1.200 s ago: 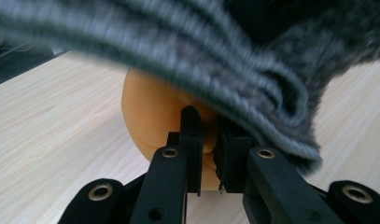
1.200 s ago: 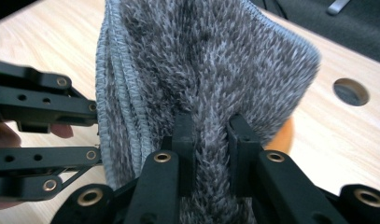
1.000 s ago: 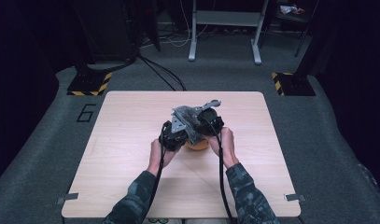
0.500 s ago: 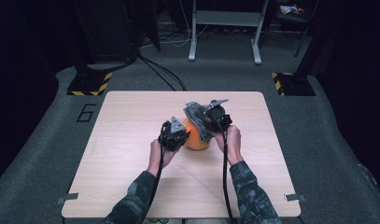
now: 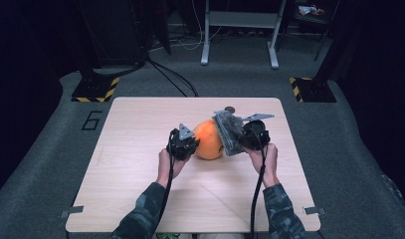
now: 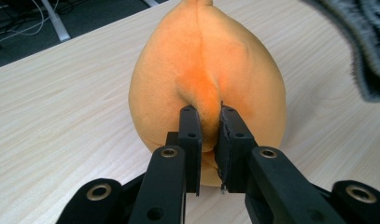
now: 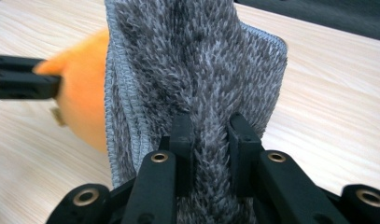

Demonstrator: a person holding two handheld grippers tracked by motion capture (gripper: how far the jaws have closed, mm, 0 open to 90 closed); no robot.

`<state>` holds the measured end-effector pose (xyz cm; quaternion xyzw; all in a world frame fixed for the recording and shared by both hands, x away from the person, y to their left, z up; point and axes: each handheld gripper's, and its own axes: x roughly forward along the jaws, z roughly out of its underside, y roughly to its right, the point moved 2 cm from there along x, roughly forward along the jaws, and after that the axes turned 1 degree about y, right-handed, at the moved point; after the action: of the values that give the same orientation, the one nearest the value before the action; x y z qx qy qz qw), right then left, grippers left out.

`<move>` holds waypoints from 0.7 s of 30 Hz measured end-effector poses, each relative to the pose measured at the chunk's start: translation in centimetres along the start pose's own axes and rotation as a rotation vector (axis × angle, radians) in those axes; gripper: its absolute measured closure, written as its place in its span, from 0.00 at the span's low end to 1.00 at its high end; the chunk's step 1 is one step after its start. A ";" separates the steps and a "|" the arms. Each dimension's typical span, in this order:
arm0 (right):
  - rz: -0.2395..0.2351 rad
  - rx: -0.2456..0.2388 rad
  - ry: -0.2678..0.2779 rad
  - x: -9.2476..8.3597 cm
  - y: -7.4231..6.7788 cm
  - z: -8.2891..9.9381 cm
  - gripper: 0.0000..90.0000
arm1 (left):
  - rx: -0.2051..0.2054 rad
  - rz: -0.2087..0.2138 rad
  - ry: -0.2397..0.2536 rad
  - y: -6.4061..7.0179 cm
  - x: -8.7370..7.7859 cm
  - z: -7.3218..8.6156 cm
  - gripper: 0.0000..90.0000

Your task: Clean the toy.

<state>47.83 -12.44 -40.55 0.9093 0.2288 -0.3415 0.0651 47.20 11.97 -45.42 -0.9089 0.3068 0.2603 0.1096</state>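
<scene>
An orange plush fruit (image 5: 208, 139) lies on the wooden table (image 5: 140, 129) near its middle. My left gripper (image 5: 186, 143) is shut on a pinch of its fabric, seen close up in the left gripper view as the orange plush (image 6: 206, 79) squeezed between the two pads (image 6: 191, 135). A folded grey fluffy cloth (image 5: 229, 132) hangs at the fruit's right side, and my right gripper (image 5: 238, 135) is shut on it. In the right gripper view the grey cloth (image 7: 197, 70) stands upright between the jaws, with the orange fruit (image 7: 85, 93) behind it at left.
A small dark round object (image 5: 230, 109) lies on the table behind the cloth. Black cables trail from both grippers toward the near edge. Desk legs (image 5: 206, 35) and yellow-black striped bases (image 5: 95, 89) stand on the grey floor beyond the table.
My right gripper has carried the grey cloth to the right, off the top of the orange fruit, which now shows. The left gripper has stayed put.
</scene>
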 end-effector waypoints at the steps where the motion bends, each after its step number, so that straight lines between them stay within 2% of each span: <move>1: 0.010 0.009 -0.005 -0.2 0.3 0.2 0.83 | -0.004 -0.004 -0.002 -0.1 0.0 0.0 0.90; 5: 0.054 0.021 -0.028 -0.8 1.5 1.4 0.83 | -0.021 -0.011 -0.012 -0.5 -0.2 0.3 0.90; 9: 0.093 0.056 -0.066 -1.1 2.6 2.9 0.83 | -0.049 -0.026 -0.025 -1.2 -0.5 1.0 0.90; 16: 0.148 0.097 -0.132 -0.1 4.7 6.2 0.82 | -0.147 -0.038 -0.052 -3.1 -0.8 3.1 0.90; 18: 0.160 0.121 -0.155 0.3 5.3 7.4 0.82 | -0.154 -0.042 -0.064 -3.5 -0.9 3.6 0.90; 21: 0.171 0.138 -0.174 0.7 5.9 8.5 0.82 | -0.189 -0.045 -0.072 -3.8 -1.0 4.1 0.89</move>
<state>45.94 -19.76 -47.68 0.8947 0.1197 -0.4272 0.0508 47.23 16.97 -48.16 -0.9120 0.2561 0.3179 0.0400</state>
